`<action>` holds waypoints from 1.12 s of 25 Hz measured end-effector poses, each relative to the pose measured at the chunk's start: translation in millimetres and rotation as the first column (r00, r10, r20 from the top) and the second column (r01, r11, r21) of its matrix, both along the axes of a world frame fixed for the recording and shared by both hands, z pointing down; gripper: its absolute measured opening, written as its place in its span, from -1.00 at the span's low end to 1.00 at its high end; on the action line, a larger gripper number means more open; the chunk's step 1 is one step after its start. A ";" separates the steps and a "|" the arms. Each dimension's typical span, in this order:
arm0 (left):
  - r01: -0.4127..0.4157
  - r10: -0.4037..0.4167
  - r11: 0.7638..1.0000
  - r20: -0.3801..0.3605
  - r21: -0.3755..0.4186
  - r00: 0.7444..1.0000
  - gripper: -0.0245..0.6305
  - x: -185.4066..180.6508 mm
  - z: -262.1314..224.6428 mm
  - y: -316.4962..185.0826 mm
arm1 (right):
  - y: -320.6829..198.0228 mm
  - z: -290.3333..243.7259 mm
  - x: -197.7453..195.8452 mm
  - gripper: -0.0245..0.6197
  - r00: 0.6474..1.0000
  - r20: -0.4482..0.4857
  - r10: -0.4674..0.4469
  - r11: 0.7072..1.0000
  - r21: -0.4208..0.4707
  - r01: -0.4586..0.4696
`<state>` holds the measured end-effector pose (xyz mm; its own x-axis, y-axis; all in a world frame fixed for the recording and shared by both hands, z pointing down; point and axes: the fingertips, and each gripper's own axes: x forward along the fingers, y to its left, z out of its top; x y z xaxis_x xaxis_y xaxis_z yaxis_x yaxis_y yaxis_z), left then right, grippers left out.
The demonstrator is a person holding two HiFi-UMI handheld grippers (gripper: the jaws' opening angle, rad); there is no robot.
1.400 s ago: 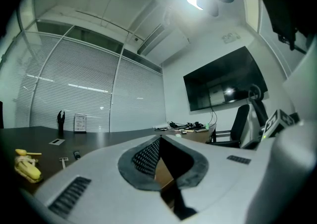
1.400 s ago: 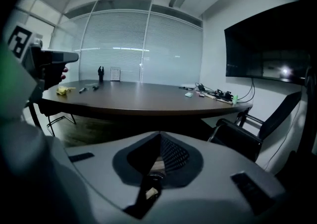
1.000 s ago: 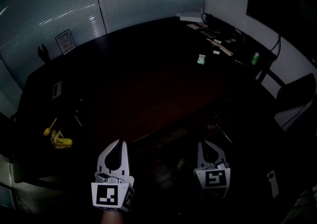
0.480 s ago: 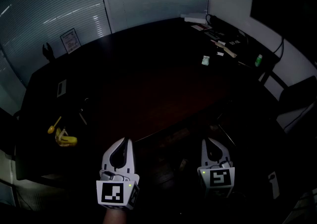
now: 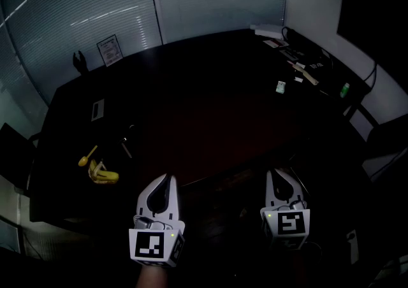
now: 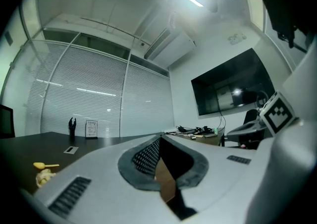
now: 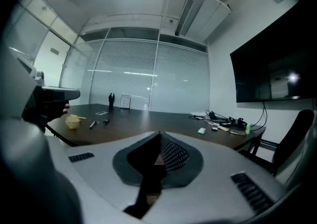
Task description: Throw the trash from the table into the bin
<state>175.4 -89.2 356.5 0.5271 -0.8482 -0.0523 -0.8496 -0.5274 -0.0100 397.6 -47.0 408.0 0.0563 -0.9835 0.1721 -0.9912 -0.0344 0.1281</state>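
Note:
A yellow crumpled scrap with a yellow spoon-like piece (image 5: 99, 171) lies near the left front edge of the dark table (image 5: 204, 108); it also shows low at the left in the left gripper view (image 6: 43, 173) and in the right gripper view (image 7: 73, 121). A small pale wrapper (image 5: 280, 86) lies at the far right, and it appears on the table in the right gripper view (image 7: 201, 131). My left gripper (image 5: 163, 180) and right gripper (image 5: 278, 172) hover side by side just before the table's front edge. Both are shut with nothing between their jaws.
Cables, boxes and papers (image 5: 299, 64) crowd the far right corner, next to a green bottle (image 5: 345, 89). A pen and a small dark object (image 5: 125, 142) lie beside the yellow scrap. A framed card (image 5: 109, 50) stands at the back left. A chair (image 5: 382, 146) is at the right.
Both grippers have risen a little, still shut. The head view has swung, so the table's things now sit further right and lower in the picture.

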 end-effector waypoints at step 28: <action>0.356 -0.352 0.926 -0.054 0.124 0.934 -0.93 -357.3 -112.3 -42.4 | -130.2 -145.5 -336.2 -0.91 0.939 -0.061 -0.337 0.915 0.213 0.342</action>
